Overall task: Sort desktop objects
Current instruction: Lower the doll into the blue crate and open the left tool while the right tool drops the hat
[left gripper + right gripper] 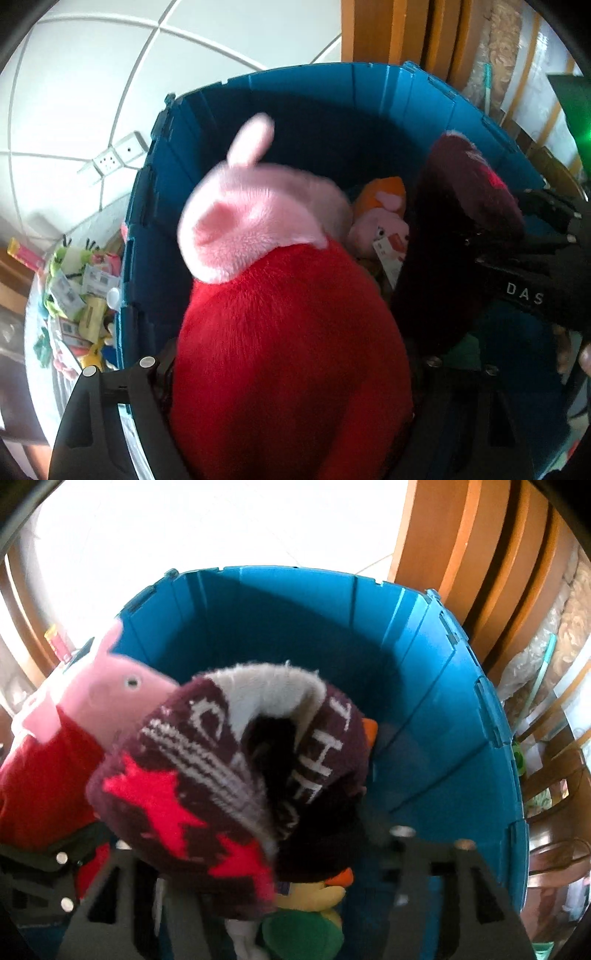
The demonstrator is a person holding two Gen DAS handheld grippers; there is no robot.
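Note:
My left gripper (291,373) is shut on a pink pig plush in a red dress (288,332) and holds it over the blue bin (295,96). The plush also shows at the left of the right wrist view (55,746). My right gripper (258,849) is shut on a maroon knitted item with red stars and white letters (221,768), held over the same bin (424,709). The knitted item and right gripper show at the right of the left wrist view (476,206). A small pink pig toy (384,225) lies inside the bin.
A white round table (48,369) left of the bin holds a pile of small packets and toys (81,295). Wooden furniture (480,554) stands behind the bin. A yellow and green plush (310,912) lies in the bin below the right gripper.

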